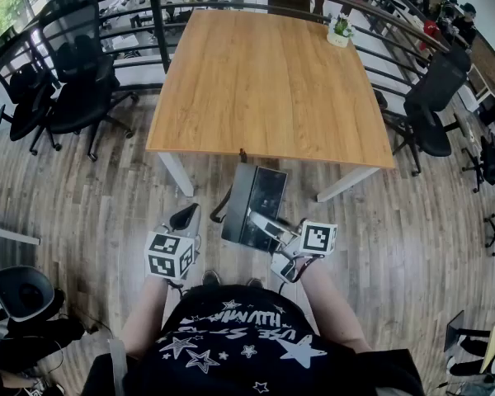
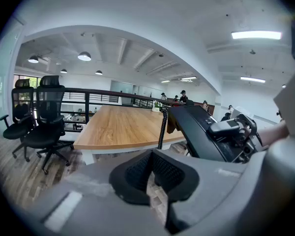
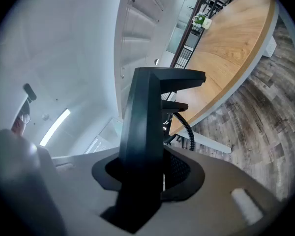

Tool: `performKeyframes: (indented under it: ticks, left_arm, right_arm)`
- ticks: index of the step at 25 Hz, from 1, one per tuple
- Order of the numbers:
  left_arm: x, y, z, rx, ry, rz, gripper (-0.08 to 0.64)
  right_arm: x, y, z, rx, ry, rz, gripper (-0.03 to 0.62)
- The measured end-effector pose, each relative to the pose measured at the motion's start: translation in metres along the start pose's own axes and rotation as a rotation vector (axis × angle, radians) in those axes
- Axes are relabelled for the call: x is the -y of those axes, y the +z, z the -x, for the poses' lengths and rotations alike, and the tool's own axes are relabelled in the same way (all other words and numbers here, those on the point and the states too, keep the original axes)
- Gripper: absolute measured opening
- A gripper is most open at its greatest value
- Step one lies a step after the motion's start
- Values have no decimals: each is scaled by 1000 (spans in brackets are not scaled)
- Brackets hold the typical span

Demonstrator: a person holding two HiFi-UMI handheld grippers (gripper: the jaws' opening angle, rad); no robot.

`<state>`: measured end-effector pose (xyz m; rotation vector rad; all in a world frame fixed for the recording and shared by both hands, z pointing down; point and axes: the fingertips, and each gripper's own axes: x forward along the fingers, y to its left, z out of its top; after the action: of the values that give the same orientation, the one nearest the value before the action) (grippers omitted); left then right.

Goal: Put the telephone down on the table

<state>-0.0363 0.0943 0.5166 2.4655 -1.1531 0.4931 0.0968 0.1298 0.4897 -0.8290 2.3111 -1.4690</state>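
The black desk telephone (image 1: pixel 260 195) hangs in the air in front of the table's near edge, tilted, with its coiled cord (image 2: pixel 162 127) dangling. My right gripper (image 1: pixel 272 228) is shut on its lower right side, and the phone's body (image 3: pixel 145 132) fills the space between the pads. In the left gripper view the telephone (image 2: pixel 199 132) shows at the right with the right gripper (image 2: pixel 236 128) on it. My left gripper (image 1: pixel 185 219) floats left of the phone, apart from it. Its pads (image 2: pixel 137 173) meet at the tips with nothing held. The wooden table (image 1: pixel 264 81) lies ahead.
A small potted plant (image 1: pixel 340 31) stands at the table's far right corner. Black office chairs (image 1: pixel 74 81) are at the left and another chair (image 1: pixel 433 97) at the right. A metal railing (image 1: pixel 148 7) runs behind the table. Wooden floor (image 1: pixel 91 213) surrounds it.
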Motion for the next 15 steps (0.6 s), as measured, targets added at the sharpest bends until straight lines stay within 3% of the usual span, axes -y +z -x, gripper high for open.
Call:
performKeyframes:
  ticks: [15]
  left_arm:
    - [-11,-5,6,-10,-22,5,2]
  right_arm:
    - [-9,-3,-10,-11,-10,15,160]
